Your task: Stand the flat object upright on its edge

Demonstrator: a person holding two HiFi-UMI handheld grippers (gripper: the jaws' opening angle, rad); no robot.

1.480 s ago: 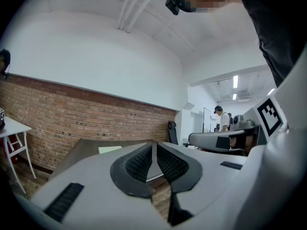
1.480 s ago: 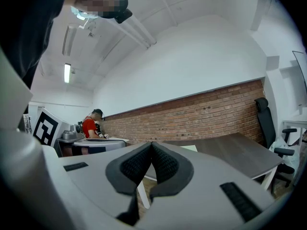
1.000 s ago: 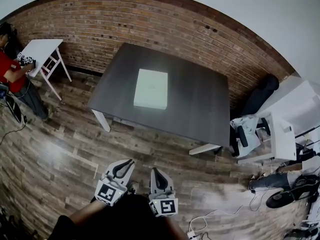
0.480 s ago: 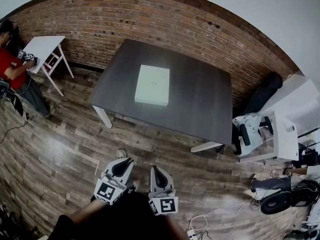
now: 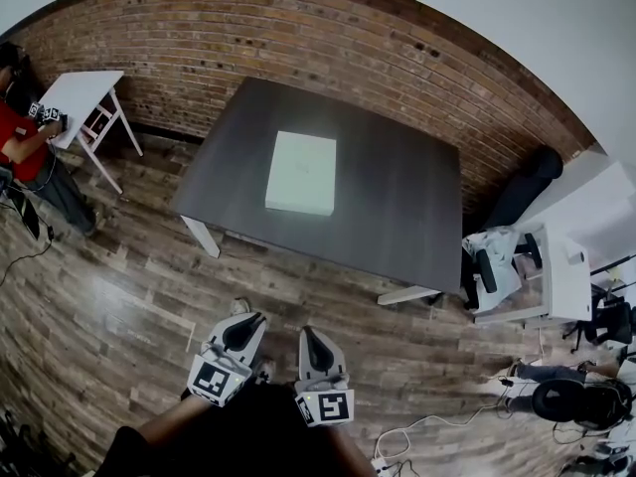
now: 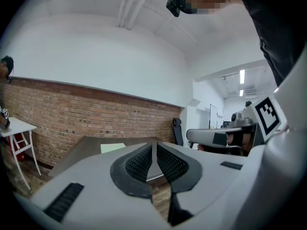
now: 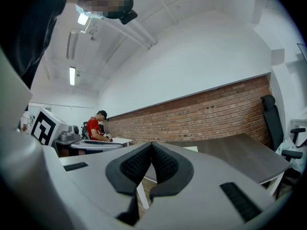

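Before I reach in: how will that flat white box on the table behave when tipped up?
The white box keeps straight edges, so probably stiff. It is broad and thin, so likely tippy upright. The table looks smooth, so the box may slide when pushed.

The white box (image 6: 112, 147) is mostly hidden behind the left gripper (image 6: 153, 147). A person in red (image 5: 18, 152) is cut off at the left edge.

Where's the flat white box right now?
In the head view, the flat white box lies flat near the middle of the dark table, in the picture's upper centre, with the brick wall behind the table.
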